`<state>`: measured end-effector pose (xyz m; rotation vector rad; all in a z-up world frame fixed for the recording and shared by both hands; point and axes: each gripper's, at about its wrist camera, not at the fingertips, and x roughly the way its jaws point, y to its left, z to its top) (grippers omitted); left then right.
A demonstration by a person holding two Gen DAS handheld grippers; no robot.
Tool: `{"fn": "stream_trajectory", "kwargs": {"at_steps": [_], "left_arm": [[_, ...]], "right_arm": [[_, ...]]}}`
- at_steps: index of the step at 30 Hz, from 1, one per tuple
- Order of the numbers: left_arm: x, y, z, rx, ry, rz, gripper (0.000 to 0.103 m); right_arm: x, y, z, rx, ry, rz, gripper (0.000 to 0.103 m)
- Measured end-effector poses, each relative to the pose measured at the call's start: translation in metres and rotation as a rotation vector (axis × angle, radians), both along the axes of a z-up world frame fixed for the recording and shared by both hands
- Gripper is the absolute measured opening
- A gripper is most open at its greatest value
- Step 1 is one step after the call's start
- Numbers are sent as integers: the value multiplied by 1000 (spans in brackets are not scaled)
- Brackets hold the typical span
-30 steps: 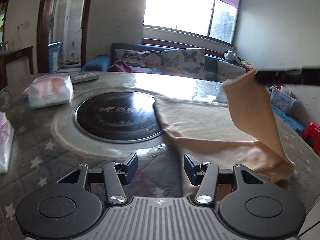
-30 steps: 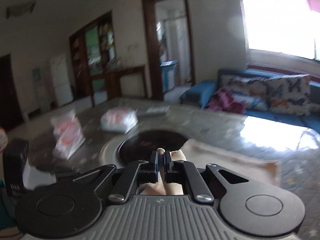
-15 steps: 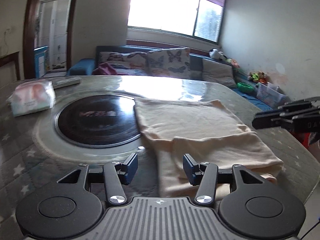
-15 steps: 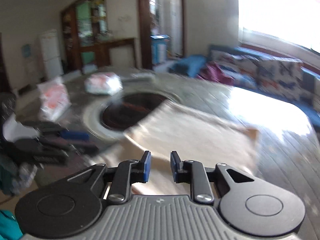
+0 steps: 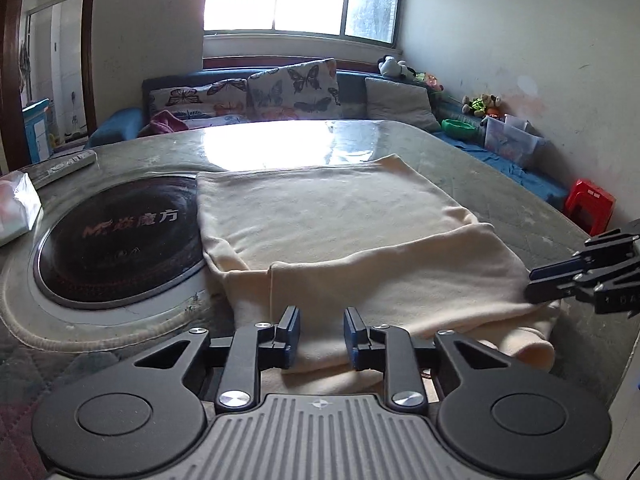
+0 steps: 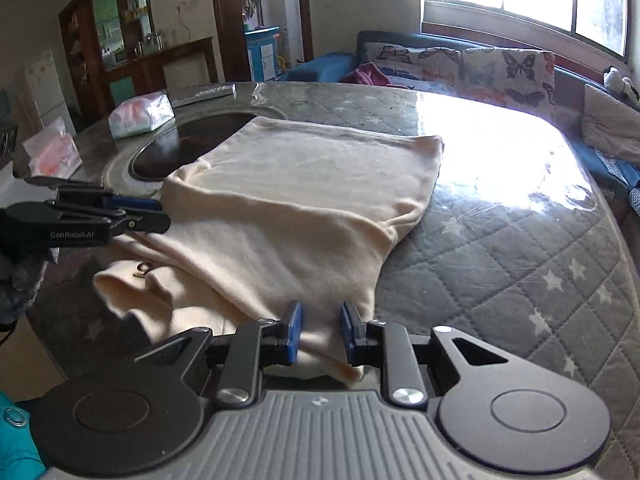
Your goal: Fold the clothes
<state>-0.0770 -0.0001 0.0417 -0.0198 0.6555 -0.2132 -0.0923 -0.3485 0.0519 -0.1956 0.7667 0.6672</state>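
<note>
Left wrist view: cream garment (image 5: 340, 236) lying partly folded on the quilted, star-patterned table (image 5: 532, 208), its near portion doubled over toward the table's front edge and its left side overlapping the round black hotplate (image 5: 116, 244), which bears a reddish logo followed by Chinese characters reading "魔方". Left gripper (image 5: 322, 338) sits low over the garment's near edge with its blue-padded fingers spread wide and cloth visible in the gap, not pinched. Right gripper (image 5: 538, 280) enters from the right, its tips at the garment's right edge. Right wrist view: right gripper (image 6: 320, 334) poised over the near corner of the garment (image 6: 304, 188), fingers parted with fabric between them, ungripped; left gripper (image 6: 160, 216) at the far left carries the printed name "GenRobot.AI". A small dark mark (image 6: 143, 269) on the folded layer is too small to read. Two tissue packs (image 6: 140, 114) and a remote control (image 6: 204, 94) rest beyond the hotplate.
</note>
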Motion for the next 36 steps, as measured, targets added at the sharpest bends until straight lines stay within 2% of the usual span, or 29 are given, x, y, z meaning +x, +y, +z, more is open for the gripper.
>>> {"fn": "stream_trajectory", "kwargs": {"at_steps": [6, 13, 22, 27, 32, 36], "left_arm": [[14, -7, 14, -1, -19, -16, 27], [36, -7, 2, 14, 13, -12, 26], [26, -4, 9, 30, -18, -19, 26], [28, -1, 2, 51, 12, -4, 26], [2, -4, 15, 94, -25, -76, 28], [-13, -11, 15, 127, -14, -128, 30]], "right_arm": [[21, 10, 14, 38, -64, 5, 20], [47, 31, -1, 14, -69, 14, 20], [27, 24, 3, -7, -87, 68, 21], [21, 27, -7, -42, -72, 72, 21], [5, 28, 7, -18, -95, 113, 22], [-1, 38, -2, -53, -90, 161, 23]]}}
